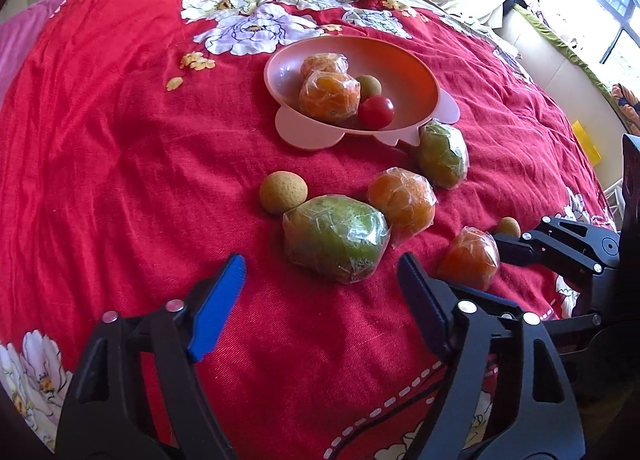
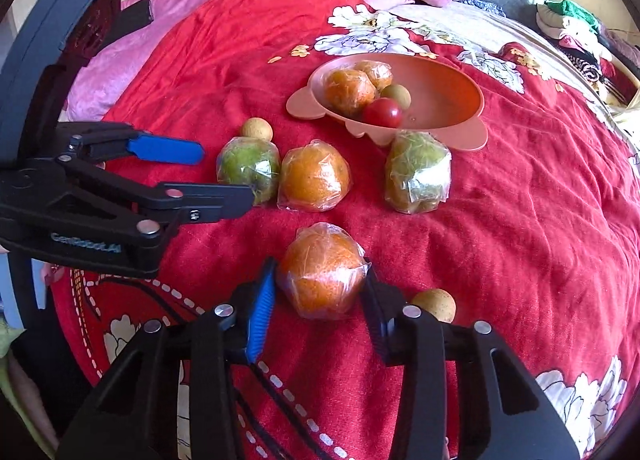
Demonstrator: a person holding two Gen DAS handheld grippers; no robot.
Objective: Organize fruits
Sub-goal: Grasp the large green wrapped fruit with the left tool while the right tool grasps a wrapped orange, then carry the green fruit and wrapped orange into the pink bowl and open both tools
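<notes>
Bedspread [image 1: 120, 139]: soft and rumpled under everything; fruit can roll as fingers press down.
Pink bowl [image 2: 452, 99]: well ahead of both fingertips, holding wrapped oranges, a tomato and a small brown fruit.
Left gripper [image 1: 320, 280]: fingers apart, gripping nothing; green wrapped fruit [image 1: 336, 238] sits just beyond the tips, so it may get nudged away.
Right gripper [image 2: 320, 280]: pads pressed against both sides of wrapped orange [image 2: 322, 270]; slick film could slip.
Small brown fruit [image 2: 434, 304]: just beside the right finger, may be knocked.
</notes>
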